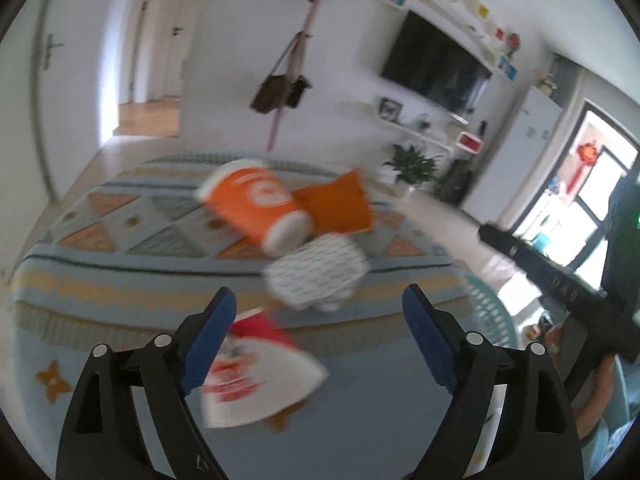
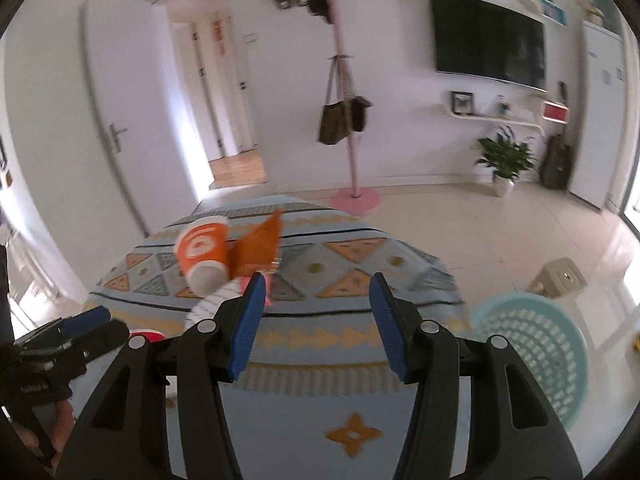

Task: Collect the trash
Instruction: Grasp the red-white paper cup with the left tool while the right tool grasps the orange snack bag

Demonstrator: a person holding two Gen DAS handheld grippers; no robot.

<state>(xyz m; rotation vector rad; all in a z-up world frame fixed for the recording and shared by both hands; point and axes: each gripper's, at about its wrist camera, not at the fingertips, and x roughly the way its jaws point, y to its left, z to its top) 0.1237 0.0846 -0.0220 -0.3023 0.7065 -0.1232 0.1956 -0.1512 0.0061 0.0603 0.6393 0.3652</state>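
On the patterned rug (image 1: pixel 120 240) an orange paper cup (image 1: pixel 256 208) lies on its side against an orange wrapper (image 1: pixel 340 204). A white patterned cup (image 1: pixel 320 272) lies just in front of them. Nearer still, a red and white paper cup (image 1: pixel 260 368) lies on the rug between the fingers of my left gripper (image 1: pixel 318 294), close to the left finger; the jaws stand wide apart and do not press it. My right gripper (image 2: pixel 318 280) hovers open over the rug with nothing between its fingers, and the orange cup (image 2: pixel 202 252) is ahead to its left.
A teal plastic basket (image 2: pixel 536 356) stands on the floor off the rug's right edge, a beige stool (image 2: pixel 560 280) behind it. A coat stand on a pink base (image 2: pixel 354 200) and a potted plant (image 2: pixel 506 160) stand by the far wall. A hand holds the left gripper (image 2: pixel 80 328) at lower left.
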